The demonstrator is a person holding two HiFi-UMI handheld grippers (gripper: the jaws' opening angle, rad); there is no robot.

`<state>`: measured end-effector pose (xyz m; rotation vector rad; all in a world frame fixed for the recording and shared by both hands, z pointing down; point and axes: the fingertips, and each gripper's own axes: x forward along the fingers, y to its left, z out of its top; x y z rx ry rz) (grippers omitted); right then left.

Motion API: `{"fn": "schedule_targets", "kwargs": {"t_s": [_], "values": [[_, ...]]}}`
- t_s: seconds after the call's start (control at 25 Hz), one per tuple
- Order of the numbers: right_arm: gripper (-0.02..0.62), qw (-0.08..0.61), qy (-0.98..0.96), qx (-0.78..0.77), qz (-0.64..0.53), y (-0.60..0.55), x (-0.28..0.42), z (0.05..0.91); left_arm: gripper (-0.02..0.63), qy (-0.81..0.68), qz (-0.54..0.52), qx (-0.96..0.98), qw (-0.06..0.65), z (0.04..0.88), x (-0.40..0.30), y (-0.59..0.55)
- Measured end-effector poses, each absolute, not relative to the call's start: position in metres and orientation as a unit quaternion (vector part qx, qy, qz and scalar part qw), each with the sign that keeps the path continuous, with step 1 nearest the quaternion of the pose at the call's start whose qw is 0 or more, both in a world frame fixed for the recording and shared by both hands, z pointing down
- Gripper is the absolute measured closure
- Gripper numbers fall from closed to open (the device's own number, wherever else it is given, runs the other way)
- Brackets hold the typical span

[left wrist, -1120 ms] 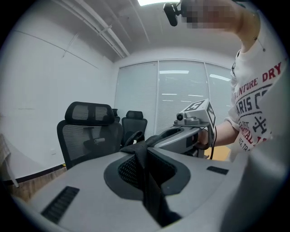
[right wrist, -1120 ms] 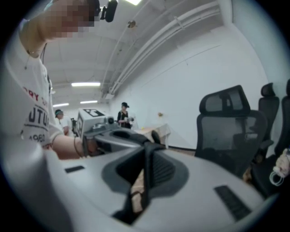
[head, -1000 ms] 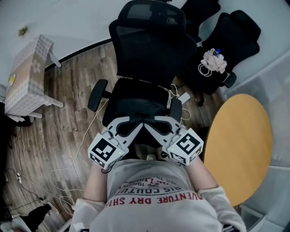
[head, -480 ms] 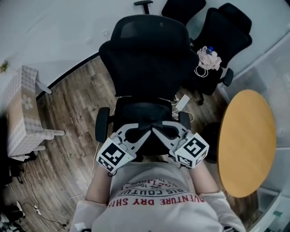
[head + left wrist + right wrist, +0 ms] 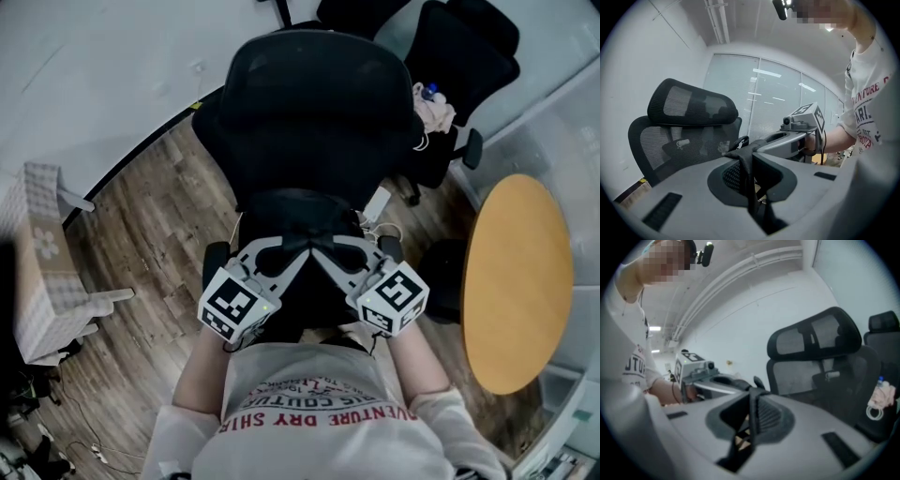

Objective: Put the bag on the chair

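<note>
The bag (image 5: 302, 283) is held up, black and soft, slung between the two grippers just over the front edge of the chair's seat (image 5: 300, 211). Whether its underside is touching the seat cannot be told, black being lost on black.

A flat woven strap (image 5: 746, 164) is seen pinched in the left gripper (image 5: 749, 157), whose jaws are drawn narrow upon it. The right gripper (image 5: 752, 397) is clamped just as narrowly on another band of the same dark webbing (image 5: 751, 427). From above, the two grippers are brought tip to tip, with the load carried evenly between them.

The step in hand is judged to be the carry-in, with the setting-down not yet done. A forward reach and a gentle lowering are called for next, so that the bag is settled towards the back edge of the seat, between the armrests (image 5: 216, 261), before the straps are let go. A limp bag like this may be expected to slump or slide off the front edge if released early.

The chair (image 5: 309, 112) is an office model, with a broad curved backrest of see-through black mesh (image 5: 656, 140), a mesh headrest (image 5: 691, 108) and padded armrests. White cables (image 5: 375, 208) are trailed beside it on the brown plank floor (image 5: 159, 216). A round, smooth yellow table (image 5: 516, 281) is seen at the right, and a second black chair (image 5: 459, 56) behind, with a pale bundle (image 5: 433, 108) on it.
</note>
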<state>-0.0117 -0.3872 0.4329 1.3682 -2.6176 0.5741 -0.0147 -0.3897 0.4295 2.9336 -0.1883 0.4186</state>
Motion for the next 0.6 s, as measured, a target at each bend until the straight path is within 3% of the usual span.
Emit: {"fn": "schedule_targets", "kwargs": {"t_s": [0.6], "values": [[0.535,0.068,-0.829,0.484,0.271,-0.424,0.001,0.5,0.554,-0.048,0.173,0.973,0.144,0.497,-0.008,-0.421]]}}
